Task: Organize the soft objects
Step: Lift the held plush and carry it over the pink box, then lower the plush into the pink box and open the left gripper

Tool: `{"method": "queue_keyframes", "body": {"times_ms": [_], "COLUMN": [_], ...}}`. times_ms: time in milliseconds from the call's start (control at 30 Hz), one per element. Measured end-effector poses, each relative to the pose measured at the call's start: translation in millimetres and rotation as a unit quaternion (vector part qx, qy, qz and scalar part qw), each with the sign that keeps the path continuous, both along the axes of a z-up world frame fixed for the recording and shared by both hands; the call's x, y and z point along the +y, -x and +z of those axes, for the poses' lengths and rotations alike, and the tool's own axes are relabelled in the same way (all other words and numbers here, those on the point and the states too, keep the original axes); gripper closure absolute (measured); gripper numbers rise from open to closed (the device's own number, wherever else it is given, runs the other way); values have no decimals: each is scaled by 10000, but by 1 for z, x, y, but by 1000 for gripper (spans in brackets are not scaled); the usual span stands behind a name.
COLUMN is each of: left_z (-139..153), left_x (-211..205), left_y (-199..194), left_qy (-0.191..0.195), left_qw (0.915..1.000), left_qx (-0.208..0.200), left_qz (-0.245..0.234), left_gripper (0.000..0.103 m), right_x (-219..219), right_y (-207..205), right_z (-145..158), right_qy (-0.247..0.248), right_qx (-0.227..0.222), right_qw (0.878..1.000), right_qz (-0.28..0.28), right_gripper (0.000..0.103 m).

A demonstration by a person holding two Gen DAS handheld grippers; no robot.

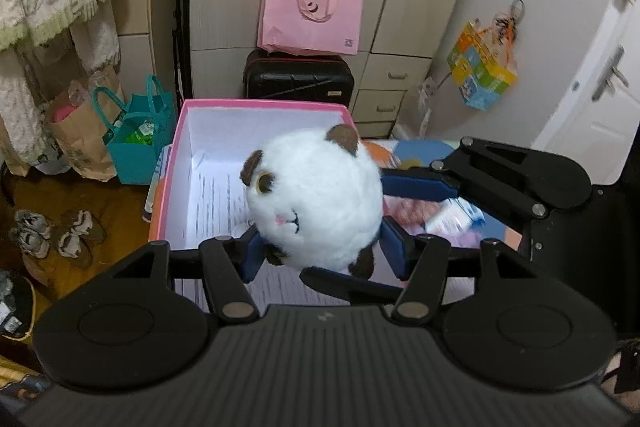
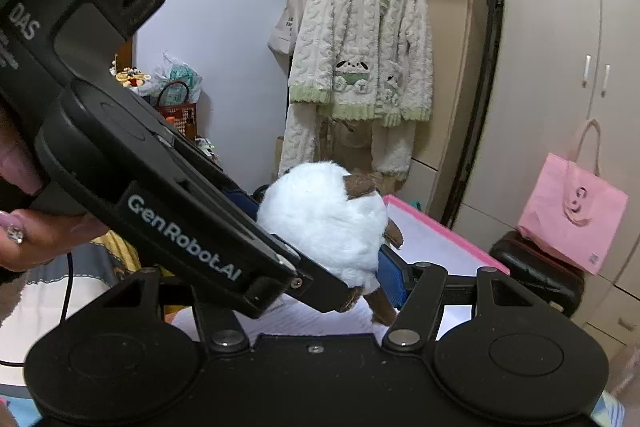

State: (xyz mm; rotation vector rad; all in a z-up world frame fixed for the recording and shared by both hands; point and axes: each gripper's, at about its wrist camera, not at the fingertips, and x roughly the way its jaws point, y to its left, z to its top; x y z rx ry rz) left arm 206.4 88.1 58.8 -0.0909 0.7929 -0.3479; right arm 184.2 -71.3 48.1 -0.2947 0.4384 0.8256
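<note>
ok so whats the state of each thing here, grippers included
plush toy: held above the box, gripped from two sides
left gripper: shut on the toy
right gripper: shut on the toy
pink box: open, papers lying inside
pink bag: upright on the suitcase

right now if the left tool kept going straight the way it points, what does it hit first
Nothing before the plush toy already clamped in the left tool. Beyond it, the line probably runs down into the pink box, meeting the printed paper on its floor first; depth is uncertain.
</note>
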Motion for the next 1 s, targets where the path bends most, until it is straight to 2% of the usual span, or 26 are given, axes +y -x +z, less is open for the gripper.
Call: {"method": "queue_keyframes", "body": {"times_ms": [267, 367, 500, 667, 767, 1000], "left_z": [-42, -62, -81, -94, -101, -103], "left_x": [12, 15, 16, 18, 20, 22], "left_y": [-85, -105, -123, -138, -147, -151], "left_qy": [418, 585, 699, 703, 821, 799], "left_qw": [9956, 9919, 9884, 9848, 9807, 9824], "left_qx": [813, 1086, 1300, 1542, 1729, 1598], "left_qz": [181, 296, 346, 368, 387, 549], "left_gripper": [46, 46, 46, 46, 46, 47], "right_x": [2, 7, 16, 13, 19, 20], "right_y": [-88, -106, -125, -139, -139, -153], "right_z": [-18, -28, -41, -54, -57, -62], "right_qy": [206, 478, 841, 888, 1236, 1314], "right_qx": [749, 798, 892, 1112, 956, 846], "right_qw": [9969, 9956, 9924, 9898, 9877, 9877], "right_qz": [-155, -129, -106, -50, 76, -53], "right_gripper": [37, 37, 37, 38, 40, 41]}}
